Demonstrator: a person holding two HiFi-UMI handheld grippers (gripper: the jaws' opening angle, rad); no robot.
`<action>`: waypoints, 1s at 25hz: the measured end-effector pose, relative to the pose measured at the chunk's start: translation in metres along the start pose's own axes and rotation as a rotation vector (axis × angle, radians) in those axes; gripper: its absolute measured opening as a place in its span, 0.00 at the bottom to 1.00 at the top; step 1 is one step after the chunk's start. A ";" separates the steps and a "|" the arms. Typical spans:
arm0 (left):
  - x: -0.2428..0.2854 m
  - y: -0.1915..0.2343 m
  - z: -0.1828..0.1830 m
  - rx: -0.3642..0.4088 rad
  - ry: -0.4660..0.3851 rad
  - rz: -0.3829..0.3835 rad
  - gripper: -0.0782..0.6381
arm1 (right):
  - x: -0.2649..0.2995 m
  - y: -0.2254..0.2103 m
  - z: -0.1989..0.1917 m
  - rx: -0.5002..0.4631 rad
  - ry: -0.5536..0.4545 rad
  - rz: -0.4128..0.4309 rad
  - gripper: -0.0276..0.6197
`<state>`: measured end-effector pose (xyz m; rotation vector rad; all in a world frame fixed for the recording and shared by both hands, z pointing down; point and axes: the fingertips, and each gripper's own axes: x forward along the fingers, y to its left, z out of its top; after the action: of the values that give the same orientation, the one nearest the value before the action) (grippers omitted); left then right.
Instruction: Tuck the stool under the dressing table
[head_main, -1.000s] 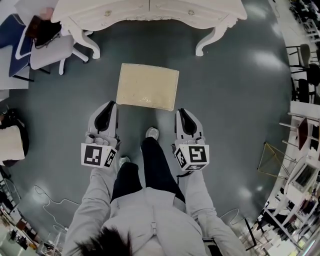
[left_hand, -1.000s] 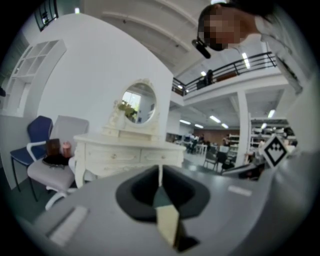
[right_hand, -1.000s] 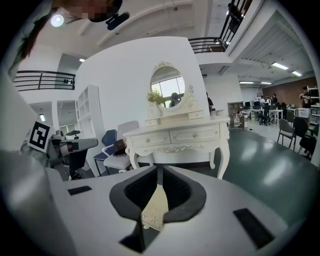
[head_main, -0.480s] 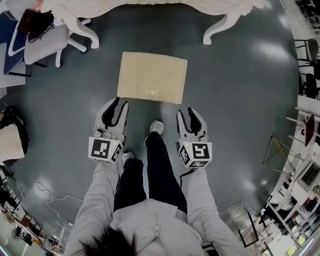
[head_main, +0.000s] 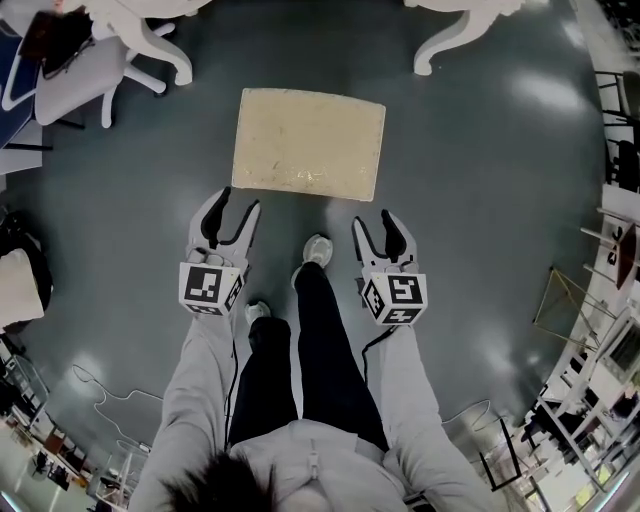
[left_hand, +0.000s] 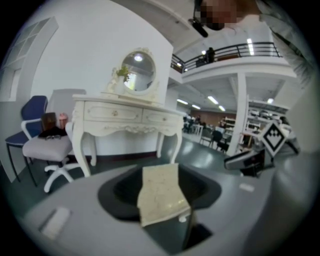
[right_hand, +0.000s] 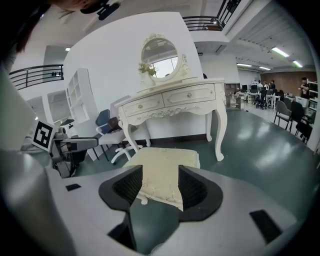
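Hovering just short of the stool (head_main: 308, 143).
Left gripper (head_main: 238, 201) and right gripper (head_main: 373, 218) are pointing at its near edge, jaws apart (just been opening), gripping nothing.

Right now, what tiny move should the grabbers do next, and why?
Probably ease both forward to the near edge of the stool. The left gripper and right gripper have just been opening their jaws, nothing between them, and sit just short of the stool, which stands outside the dressing table.

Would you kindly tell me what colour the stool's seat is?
Cream, a pale yellowish off-white. The stool's seat shows best in the head view, against the dark grey floor.
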<state>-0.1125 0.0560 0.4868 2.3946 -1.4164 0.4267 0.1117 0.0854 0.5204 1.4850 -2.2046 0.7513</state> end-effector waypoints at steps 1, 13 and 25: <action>0.002 0.002 -0.007 -0.003 0.008 0.000 0.41 | 0.004 -0.002 -0.005 0.007 0.004 -0.005 0.39; 0.028 0.031 -0.091 -0.051 0.112 0.018 0.53 | 0.045 -0.019 -0.064 0.053 0.059 -0.013 0.53; 0.051 0.043 -0.141 -0.057 0.202 0.035 0.59 | 0.080 -0.043 -0.105 0.050 0.137 -0.041 0.62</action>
<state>-0.1400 0.0563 0.6408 2.2144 -1.3632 0.6099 0.1230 0.0793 0.6583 1.4516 -2.0627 0.8733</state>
